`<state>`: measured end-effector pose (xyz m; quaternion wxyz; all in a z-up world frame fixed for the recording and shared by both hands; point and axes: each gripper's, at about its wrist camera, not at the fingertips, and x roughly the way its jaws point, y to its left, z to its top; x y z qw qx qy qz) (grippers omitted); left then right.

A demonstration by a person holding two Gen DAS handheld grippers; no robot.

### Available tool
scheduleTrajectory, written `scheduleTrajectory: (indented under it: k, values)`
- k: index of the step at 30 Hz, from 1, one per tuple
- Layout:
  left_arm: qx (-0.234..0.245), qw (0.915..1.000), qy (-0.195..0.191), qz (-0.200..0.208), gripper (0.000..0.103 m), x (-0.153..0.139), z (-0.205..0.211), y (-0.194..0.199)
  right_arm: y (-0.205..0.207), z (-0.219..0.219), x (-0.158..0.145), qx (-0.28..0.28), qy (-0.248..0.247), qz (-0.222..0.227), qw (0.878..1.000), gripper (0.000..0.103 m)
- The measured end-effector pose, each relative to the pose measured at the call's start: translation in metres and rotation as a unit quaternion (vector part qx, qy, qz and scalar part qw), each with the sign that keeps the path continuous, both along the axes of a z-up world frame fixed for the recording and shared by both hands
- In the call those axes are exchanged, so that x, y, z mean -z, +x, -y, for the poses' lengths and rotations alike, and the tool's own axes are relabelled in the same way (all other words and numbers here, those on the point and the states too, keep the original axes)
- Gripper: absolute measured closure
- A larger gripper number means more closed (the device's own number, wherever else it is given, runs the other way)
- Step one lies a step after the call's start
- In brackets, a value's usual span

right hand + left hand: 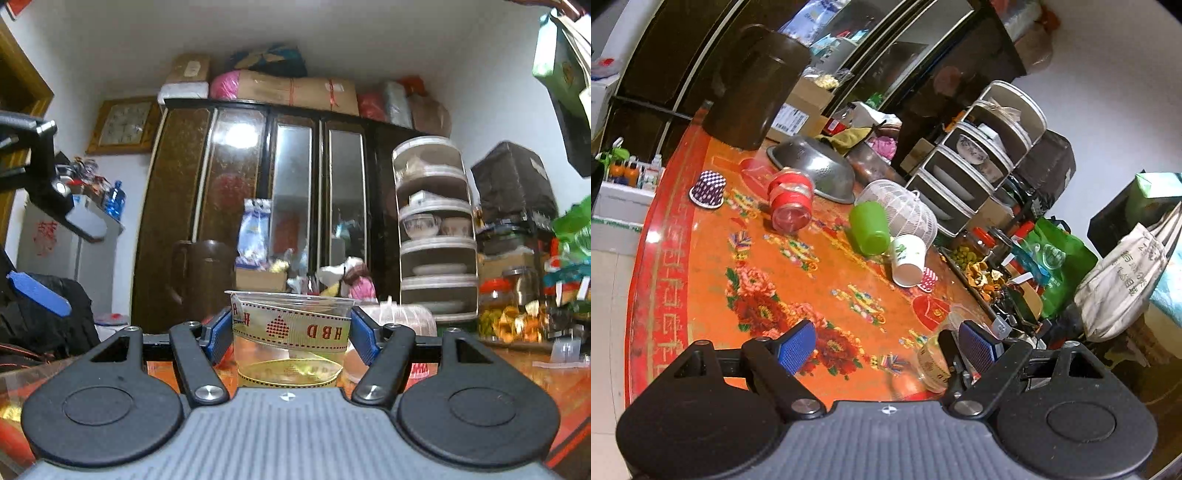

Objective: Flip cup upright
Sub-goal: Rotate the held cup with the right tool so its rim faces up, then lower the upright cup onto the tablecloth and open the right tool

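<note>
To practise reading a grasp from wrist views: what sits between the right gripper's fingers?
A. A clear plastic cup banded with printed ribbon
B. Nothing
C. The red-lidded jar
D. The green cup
A: in the right wrist view, the right gripper has its blue fingers pressed against both sides of the clear ribbon-banded cup, rim up.

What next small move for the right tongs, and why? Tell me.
Probably open the right tongs and back away. The clear cup already stands rim-up between the blue pads, which press its sides, and its base seems to sit at the level of the table. The left tongs are open and idle.
</note>
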<state>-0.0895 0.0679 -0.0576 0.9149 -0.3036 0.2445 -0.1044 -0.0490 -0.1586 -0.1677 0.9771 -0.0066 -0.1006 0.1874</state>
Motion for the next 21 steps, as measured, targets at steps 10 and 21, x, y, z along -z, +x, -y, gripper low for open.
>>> scheduleTrajectory:
  k: [10, 21]
  values:
    - [-0.007, 0.9999, -0.01, -0.003, 0.016, 0.011, -0.01, -0.001, -0.008, -0.011, 0.01, 0.0, -0.012, -0.004, 1.0, 0.034]
    - [-0.014, 0.9999, 0.0, -0.009, 0.016, 0.012, -0.006, -0.003, -0.006, -0.013, 0.009, -0.022, -0.022, -0.04, 0.999, 0.027]
